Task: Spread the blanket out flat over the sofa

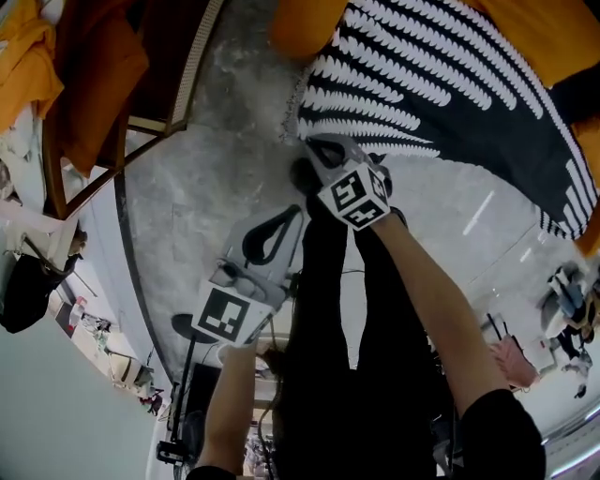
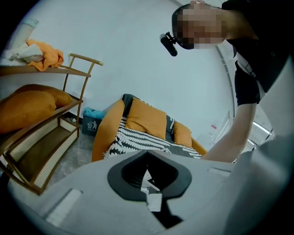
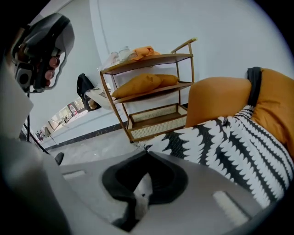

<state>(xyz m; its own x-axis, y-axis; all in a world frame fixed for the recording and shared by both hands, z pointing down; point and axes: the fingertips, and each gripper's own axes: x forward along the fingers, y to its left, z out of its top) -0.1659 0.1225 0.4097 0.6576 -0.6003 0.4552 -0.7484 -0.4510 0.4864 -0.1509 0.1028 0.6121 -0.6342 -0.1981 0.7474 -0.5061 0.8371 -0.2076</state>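
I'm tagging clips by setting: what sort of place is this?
Probably a living-room set, maybe a showroom: an orange sofa with a black-and-white blanket, a rattan shelf rack holding cushions.

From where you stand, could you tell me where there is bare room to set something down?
The grey marble floor is bare between the wooden rattan shelf unit and the orange sofa draped with the black-and-white blanket. It is crowded at the blanket's fringed edge, where the right gripper sits.
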